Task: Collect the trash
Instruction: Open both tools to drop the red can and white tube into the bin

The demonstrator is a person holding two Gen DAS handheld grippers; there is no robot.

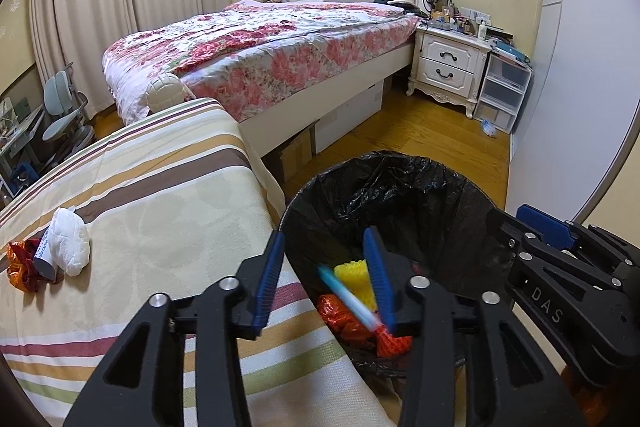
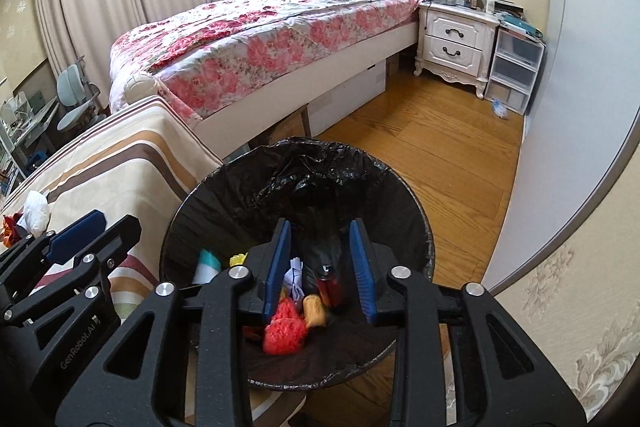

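Left tool (image 1: pixel 326 283) is hanging over the near rim of the bin (image 1: pixel 304 203), its blue pads (image 1: pixel 270 279) standing apart, gripping nothing. A blurred teal-and-white tube (image 1: pixel 348 301) is showing between them, red at its lower end, and no pad is touching it. Behind that tube, yellow netting (image 1: pixel 354 277) and an orange foil wrapper (image 1: pixel 340 315) are lying in the black liner, with a clump of orange-red mesh (image 1: pixel 394 341) beside them.

Right tool (image 2: pixel 320 263) is poised straight above the same bin (image 2: pixel 400 211), pads (image 2: pixel 278 267) apart too, though not as wide. Between them, down in the bin, a blurred red-and-dark little bottle (image 2: pixel 330 285) is showing, clear of both pads. Around it, a white crumpled scrap (image 2: pixel 295 277), an amber roll (image 2: pixel 314 309) and red mesh (image 2: pixel 285 331) are sitting on the bottom; a teal-and-white tube end (image 2: pixel 208 265) is leaning at the left wall of the liner.

Moving outward, the bin is standing on the wooden floor (image 2: pixel 440 155), right against a striped cover (image 1: pixel 160 187). On that cover, well left of the bin, more trash is waiting: a white wad (image 1: pixel 72 241), a dark grey cylinder (image 1: pixel 42 255) touching it, and a crinkled orange wrapper (image 1: pixel 20 267) just beside those.

Further back, the floral bed (image 1: pixel 260 55) and white nightstand (image 1: pixel 452 67) are filling the room.
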